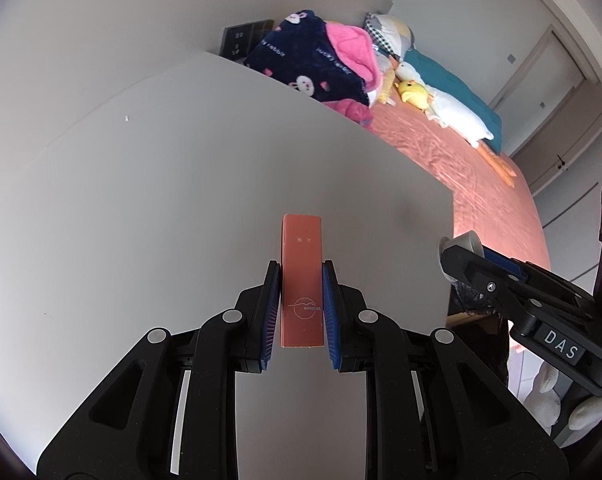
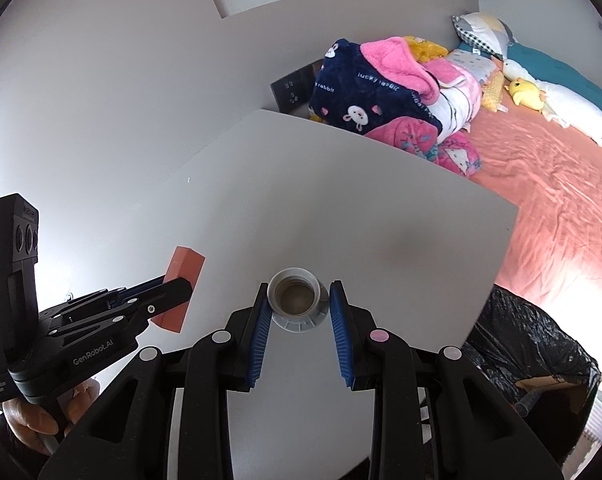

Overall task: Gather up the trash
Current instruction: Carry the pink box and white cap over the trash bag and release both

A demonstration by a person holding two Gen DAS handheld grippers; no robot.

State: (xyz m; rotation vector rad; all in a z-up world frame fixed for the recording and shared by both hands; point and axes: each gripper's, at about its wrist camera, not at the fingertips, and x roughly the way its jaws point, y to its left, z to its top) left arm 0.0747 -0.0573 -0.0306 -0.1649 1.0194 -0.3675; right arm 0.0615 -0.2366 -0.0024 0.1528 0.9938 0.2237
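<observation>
My left gripper [image 1: 301, 270] is shut on a narrow orange-red box [image 1: 302, 276] and holds it above the white table [image 1: 141, 200]. The box also shows at the left of the right wrist view [image 2: 181, 286], clamped between the left gripper's fingers. My right gripper [image 2: 299, 286] is shut on a small grey-white bottle neck with an open screw mouth [image 2: 297, 300], its mouth facing the camera. That piece and the right gripper [image 1: 461, 252] also show at the right edge of the left wrist view.
A bin lined with a black bag [image 2: 529, 352] stands below the table's right edge. Beyond the table is a bed with an orange sheet [image 2: 561, 184], a heap of blankets [image 2: 381, 96] and plush toys [image 1: 441, 108]. A dark wall socket [image 2: 293, 88] is behind the table.
</observation>
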